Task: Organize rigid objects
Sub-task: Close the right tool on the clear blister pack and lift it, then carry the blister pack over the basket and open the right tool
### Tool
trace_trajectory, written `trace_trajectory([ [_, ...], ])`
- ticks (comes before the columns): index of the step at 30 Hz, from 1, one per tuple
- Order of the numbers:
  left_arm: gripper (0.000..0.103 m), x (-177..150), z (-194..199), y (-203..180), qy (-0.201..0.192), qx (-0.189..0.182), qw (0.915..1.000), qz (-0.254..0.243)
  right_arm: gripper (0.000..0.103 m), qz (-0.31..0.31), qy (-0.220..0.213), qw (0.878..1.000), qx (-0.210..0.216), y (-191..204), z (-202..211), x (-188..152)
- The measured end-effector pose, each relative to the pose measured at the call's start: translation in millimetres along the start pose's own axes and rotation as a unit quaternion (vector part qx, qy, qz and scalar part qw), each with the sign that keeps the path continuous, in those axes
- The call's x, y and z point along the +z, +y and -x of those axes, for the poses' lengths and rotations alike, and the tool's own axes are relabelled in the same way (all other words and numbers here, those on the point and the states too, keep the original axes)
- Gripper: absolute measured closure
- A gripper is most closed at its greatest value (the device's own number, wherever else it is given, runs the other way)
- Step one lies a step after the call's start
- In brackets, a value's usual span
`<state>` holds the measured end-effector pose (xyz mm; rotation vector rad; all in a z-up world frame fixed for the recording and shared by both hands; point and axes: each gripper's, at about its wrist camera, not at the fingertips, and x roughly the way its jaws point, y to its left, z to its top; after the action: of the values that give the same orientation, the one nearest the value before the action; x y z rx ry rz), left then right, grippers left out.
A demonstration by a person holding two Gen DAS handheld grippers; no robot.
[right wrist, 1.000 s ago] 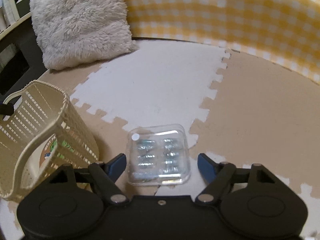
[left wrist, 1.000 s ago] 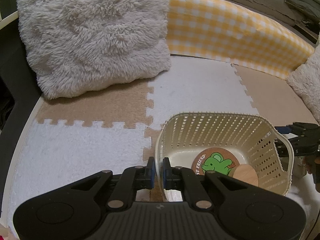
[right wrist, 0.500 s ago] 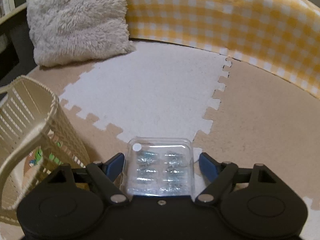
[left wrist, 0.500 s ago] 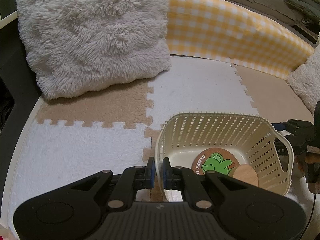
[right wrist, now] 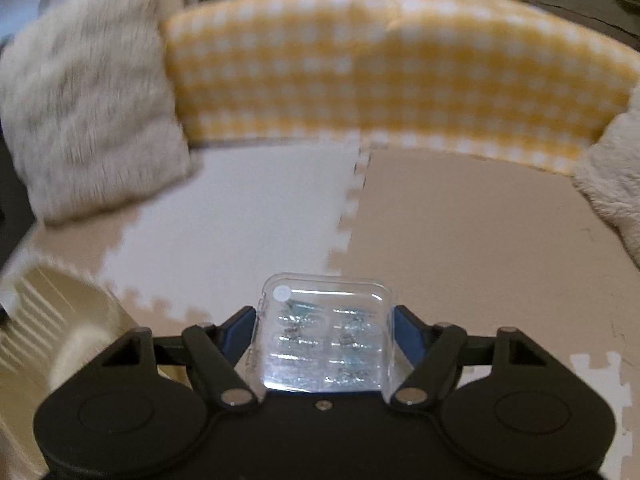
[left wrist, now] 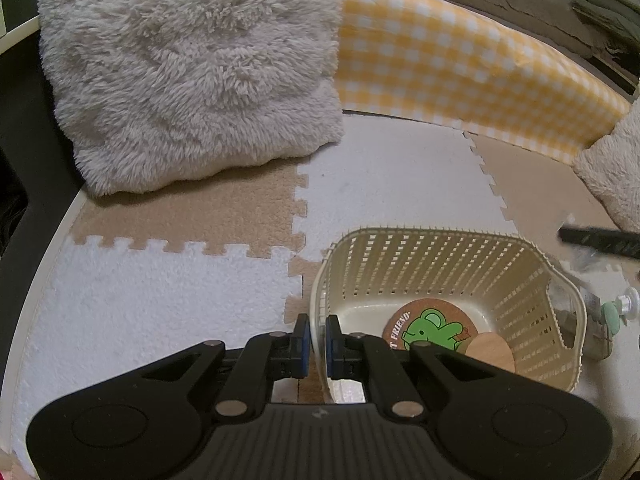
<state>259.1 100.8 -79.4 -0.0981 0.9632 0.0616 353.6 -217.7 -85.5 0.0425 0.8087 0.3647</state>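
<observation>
My left gripper (left wrist: 314, 334) is shut on the near rim of a cream slotted basket (left wrist: 440, 256). Inside the basket lie a round coaster with a green bear (left wrist: 430, 326) and a plain wooden disc (left wrist: 492, 354). My right gripper (right wrist: 325, 318) is shut on a clear plastic case (right wrist: 326, 340) with several small compartments and holds it above the mat. The basket shows blurred at the lower left of the right wrist view (right wrist: 60, 320). The right gripper appears blurred at the right edge of the left wrist view (left wrist: 596, 240).
A fluffy grey cushion (left wrist: 192, 68) leans at the back left and another (left wrist: 612, 176) at the right. A yellow checked bumper (left wrist: 460, 68) runs along the back. The floor is white and tan puzzle mat (left wrist: 380, 176). A small bottle with a green cap (left wrist: 614, 314) sits right of the basket.
My right gripper closed on the clear case, lifted it off the mat and swung, blurring the view. My left gripper kept its hold on the basket rim.
</observation>
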Motion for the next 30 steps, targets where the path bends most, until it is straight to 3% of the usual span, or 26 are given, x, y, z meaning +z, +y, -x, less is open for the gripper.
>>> trace_trajectory([
  [5,0.096,0,0,1,0.0,-0.001,1.0,0.004,0.028,-0.045,-0.032,0.996,0.063,22,38,16],
  [11,0.096,0,-2,4,0.003,-0.006,0.9999,0.015,0.028,-0.044,-0.025,0.989,0.137,73,56,14],
  [20,0.097,0,-2,7,0.004,-0.014,0.9996,0.026,0.028,0.017,0.039,0.993,0.114,149,31,-15],
  [30,0.099,2,-2,14,0.005,-0.024,0.9987,0.044,0.028,0.002,0.064,0.993,0.104,184,7,-40],
])
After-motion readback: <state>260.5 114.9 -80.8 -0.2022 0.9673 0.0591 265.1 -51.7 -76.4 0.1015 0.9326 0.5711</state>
